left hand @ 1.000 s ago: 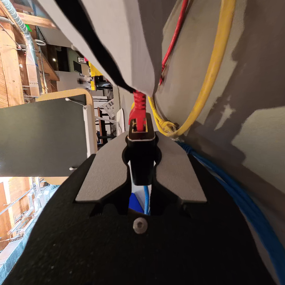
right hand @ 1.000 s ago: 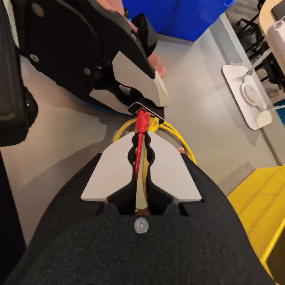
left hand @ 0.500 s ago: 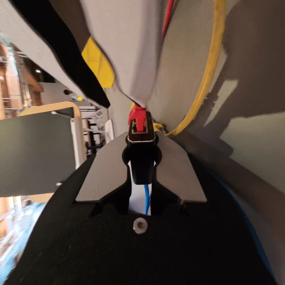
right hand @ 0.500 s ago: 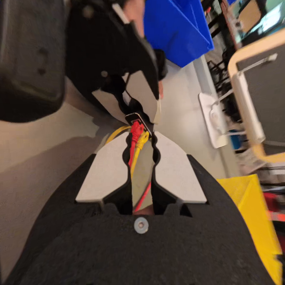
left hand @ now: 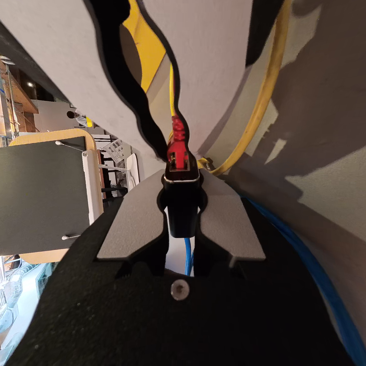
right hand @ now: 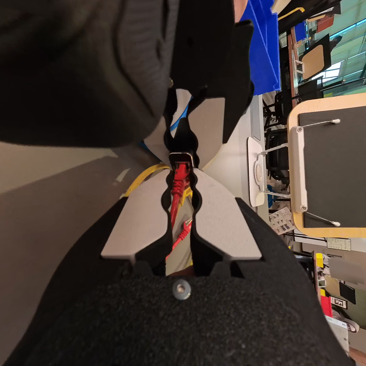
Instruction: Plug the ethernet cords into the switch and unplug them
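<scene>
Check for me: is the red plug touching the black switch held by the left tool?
Touching. In the left wrist view, the red plug sits inside the port of the black switch, clamped in the left tool.

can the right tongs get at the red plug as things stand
Probably yes: the right tongs already straddle the red plug seated in the black switch, nothing between; whether they are gripping it is unclear.

A grey tabletop (right hand: 49,198) fills the left of the right wrist view; at right stand a wood-rimmed dark panel (right hand: 336,168), a blue bin (right hand: 263,49), and bright windows (right hand: 346,39) upper right.
</scene>
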Tool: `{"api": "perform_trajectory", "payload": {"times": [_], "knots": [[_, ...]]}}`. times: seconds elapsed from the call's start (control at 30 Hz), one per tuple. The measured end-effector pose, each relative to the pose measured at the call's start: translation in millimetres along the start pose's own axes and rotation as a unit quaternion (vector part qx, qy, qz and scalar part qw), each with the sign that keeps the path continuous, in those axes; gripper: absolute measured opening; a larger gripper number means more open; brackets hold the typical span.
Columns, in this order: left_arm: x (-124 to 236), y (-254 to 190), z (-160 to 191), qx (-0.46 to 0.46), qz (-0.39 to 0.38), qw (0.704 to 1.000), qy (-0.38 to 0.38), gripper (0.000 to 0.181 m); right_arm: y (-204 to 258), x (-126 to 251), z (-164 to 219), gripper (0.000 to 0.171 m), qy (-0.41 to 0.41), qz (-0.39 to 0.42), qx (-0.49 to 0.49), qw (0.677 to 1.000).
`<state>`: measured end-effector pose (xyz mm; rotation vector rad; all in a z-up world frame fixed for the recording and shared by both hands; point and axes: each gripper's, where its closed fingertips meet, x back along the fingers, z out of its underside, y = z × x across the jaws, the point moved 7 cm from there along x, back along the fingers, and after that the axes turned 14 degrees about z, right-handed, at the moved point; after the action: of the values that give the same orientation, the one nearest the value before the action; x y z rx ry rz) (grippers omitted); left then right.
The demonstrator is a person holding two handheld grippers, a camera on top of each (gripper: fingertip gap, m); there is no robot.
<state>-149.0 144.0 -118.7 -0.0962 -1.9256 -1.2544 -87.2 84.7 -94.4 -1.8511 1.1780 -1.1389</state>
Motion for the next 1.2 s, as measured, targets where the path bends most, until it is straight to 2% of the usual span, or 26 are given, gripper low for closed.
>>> {"api": "perform_trajectory", "payload": {"times": [0.13, 0.37, 0.5, 0.9, 1.07, 1.2], "knots": [[0.8, 2.8, -1.2, 0.021, 0.002, 1.000, -0.011, 0.027, -3.9, -0.5, 2.4, 0.011, 0.014, 0.000, -0.009, 1.000], [-5.0, -0.8, 2.6, 0.006, -0.003, 1.000, 0.000, 0.027, 2.0, -6.0, 5.7, 0.011, 0.017, 0.010, -0.020, 1.000], [-6.1, -5.4, 1.8, 0.000, 0.000, 1.000, -0.019, 0.027, 4.8, -3.3, 5.6, 0.012, 0.017, -0.009, -0.022, 1.000], [-0.6, 3.6, -8.0, -0.010, -0.023, 0.999, -0.043, 0.028, 0.0, 12.1, 3.6, 0.011, 0.032, 0.056, 0.022, 0.998], [2.8, 3.5, -15.0, -0.019, -0.029, 0.998, -0.061, 0.028, -2.8, 21.6, 5.8, 0.010, 0.016, 0.044, -0.048, 0.998], [-2.2, 4.9, -15.0, -0.050, -0.078, 0.995, -0.020, 0.027, -6.5, 16.6, 8.3, 0.012, 0.039, 0.005, -0.123, 0.992]]}}
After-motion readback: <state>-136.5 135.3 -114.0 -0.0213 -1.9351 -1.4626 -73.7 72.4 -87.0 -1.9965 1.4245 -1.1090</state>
